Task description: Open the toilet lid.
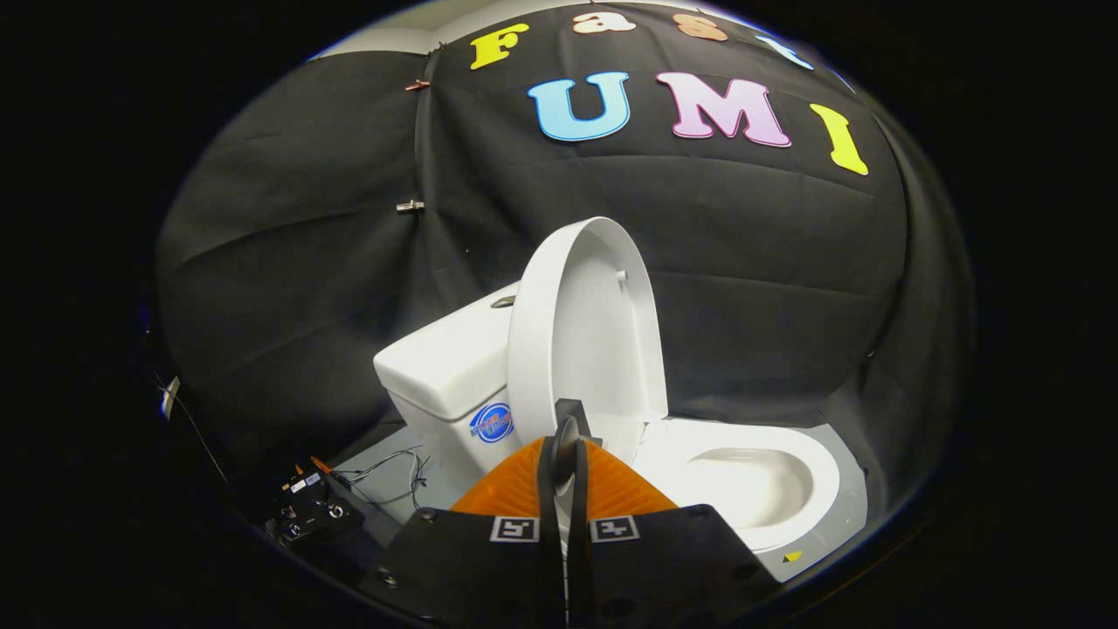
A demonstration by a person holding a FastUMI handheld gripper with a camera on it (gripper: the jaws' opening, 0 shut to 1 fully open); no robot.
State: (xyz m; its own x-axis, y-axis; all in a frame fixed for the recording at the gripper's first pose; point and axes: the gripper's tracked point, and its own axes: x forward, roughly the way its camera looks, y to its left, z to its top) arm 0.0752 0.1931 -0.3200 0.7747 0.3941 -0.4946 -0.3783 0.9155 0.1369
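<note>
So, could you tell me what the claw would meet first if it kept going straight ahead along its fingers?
Most likely the raised toilet lid, which stands nearly upright just ahead of the claw. The fingers look closed together with nothing between them, though depth is hard to judge here.

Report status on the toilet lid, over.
Gripper fingers closed together, gripping nothing, just short of the lid. Toilet lid raised upright against the tank; bowl exposed. Nothing in the way.

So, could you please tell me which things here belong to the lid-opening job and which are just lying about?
Part of the job:
- toilet lid, raised upright
- toilet bowl
- gripper, fingers close together just before the lid's lower edge

Just lying about:
- black device on the floor
- loose wires beside the tank
</note>
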